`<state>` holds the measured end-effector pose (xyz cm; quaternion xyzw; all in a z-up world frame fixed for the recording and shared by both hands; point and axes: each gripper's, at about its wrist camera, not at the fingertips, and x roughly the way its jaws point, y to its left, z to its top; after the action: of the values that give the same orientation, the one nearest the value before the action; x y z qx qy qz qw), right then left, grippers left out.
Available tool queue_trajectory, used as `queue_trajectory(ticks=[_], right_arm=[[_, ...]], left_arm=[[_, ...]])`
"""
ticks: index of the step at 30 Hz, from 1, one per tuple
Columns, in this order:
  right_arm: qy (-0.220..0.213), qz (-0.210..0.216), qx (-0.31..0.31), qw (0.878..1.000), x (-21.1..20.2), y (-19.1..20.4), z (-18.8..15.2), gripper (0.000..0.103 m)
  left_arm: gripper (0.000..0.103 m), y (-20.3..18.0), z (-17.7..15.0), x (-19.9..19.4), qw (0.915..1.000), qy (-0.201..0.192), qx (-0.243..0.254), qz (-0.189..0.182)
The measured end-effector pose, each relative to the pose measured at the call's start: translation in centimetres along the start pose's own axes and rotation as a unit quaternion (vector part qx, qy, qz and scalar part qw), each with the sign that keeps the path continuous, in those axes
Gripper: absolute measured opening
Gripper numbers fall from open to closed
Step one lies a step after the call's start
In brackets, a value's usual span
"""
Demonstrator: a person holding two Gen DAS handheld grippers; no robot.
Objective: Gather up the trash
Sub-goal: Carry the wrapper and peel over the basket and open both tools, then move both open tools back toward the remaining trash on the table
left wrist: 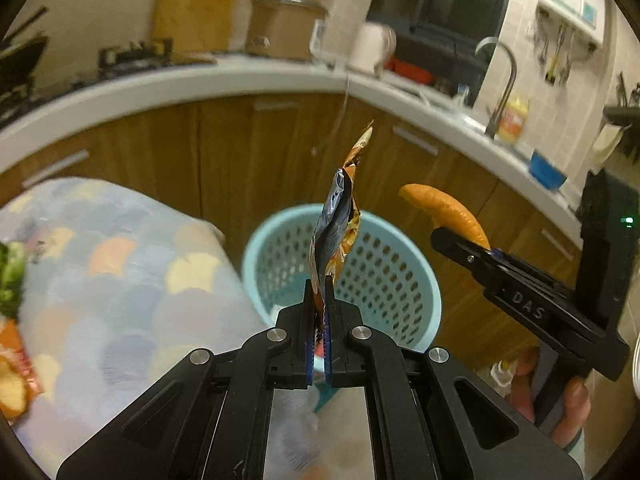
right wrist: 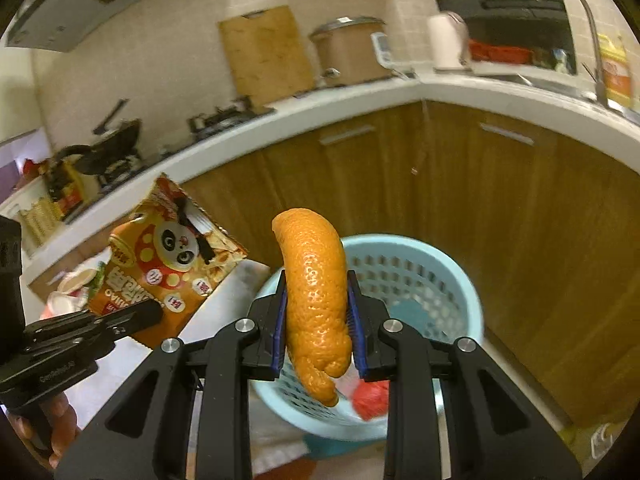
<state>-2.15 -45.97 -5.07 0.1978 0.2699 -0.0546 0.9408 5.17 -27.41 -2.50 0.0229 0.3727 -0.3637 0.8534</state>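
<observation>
My left gripper (left wrist: 319,312) has its jaws pressed together on the bottom edge of a snack wrapper (left wrist: 336,224). It stands up edge-on from the pads, thin and crinkled, over the pale blue perforated basket (left wrist: 400,240) that sits on the floor just beyond, against the wooden cabinets (left wrist: 224,152). I judge it nearly weightless and floppy; a pinch on a flat edge suits it, though foil can slide if I loosen at all.

My right gripper (right wrist: 318,320) pinches a curl of orange peel (right wrist: 316,300) across its middle, jaws partly spread around it. The peel hangs above the basket's near rim. It looks light, leathery and a little springy, with a pebbled skin that should grip well; the thick middle is the sound place to hold.
</observation>
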Motion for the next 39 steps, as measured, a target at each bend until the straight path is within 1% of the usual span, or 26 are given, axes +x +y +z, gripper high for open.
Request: queue_trajectory(ticks=[3,6,8,9,10,12,14,21,26,30,35,39], right_arm=[[0.028,-0.011,0.016,0.999,1.6,-1.6,-0.8,0.024],[0.063,-0.014,0.038,0.997,3.4,-3.1,-1.7,0.026],[0.074,-0.015,0.049,0.996,4.0,-3.7,-2.1,0.028],[0.078,-0.014,0.055,0.995,4.3,-3.9,-2.2,0.031],[0.084,-0.01,0.064,0.994,4.6,-4.2,-2.4,0.034],[0.088,-0.009,0.07,0.994,4.7,-4.4,-2.7,0.048],[0.088,-0.012,0.07,0.994,4.8,-4.4,-2.5,0.049],[0.086,0.006,0.083,0.993,4.5,-4.2,-2.1,0.049],[0.073,0.021,0.065,0.995,3.7,-2.0,-1.5,0.049],[0.057,0.032,0.031,0.997,2.8,1.0,-0.9,0.049],[0.036,0.056,-0.02,0.998,1.7,5.6,0.0,0.049],[0.026,0.088,-0.054,0.994,1.1,10.4,0.1,0.049]], left_arm=[[0.001,-0.5,-0.2,3.2,0.9993,0.036,-0.004,-0.011],[0.001,-0.9,-0.7,4.9,0.9982,0.059,-0.003,-0.005],[0.004,-1.1,-0.8,5.5,0.9977,0.068,0.001,-0.004],[0.01,-1.2,-1.0,5.7,0.9975,0.071,0.002,0.001],[0.021,-1.1,-1.0,5.9,0.9973,0.073,0.001,0.002],[0.033,-0.9,-1.1,6.0,0.9975,0.071,-0.001,-0.003],[0.034,-1.0,-1.2,5.8,0.9976,0.069,0.003,0.002],[0.034,-0.4,-1.3,4.2,0.9984,0.056,-0.002,0.001],[0.034,0.6,-1.5,2.4,0.999,0.043,-0.012,0.007],[0.034,2.3,-1.9,0.2,0.9992,0.024,-0.027,0.015],[0.034,5.5,-2.6,-4.3,0.9978,-0.012,-0.055,0.036],[0.034,8.4,-3.2,-8.4,0.9935,-0.045,-0.086,0.061]])
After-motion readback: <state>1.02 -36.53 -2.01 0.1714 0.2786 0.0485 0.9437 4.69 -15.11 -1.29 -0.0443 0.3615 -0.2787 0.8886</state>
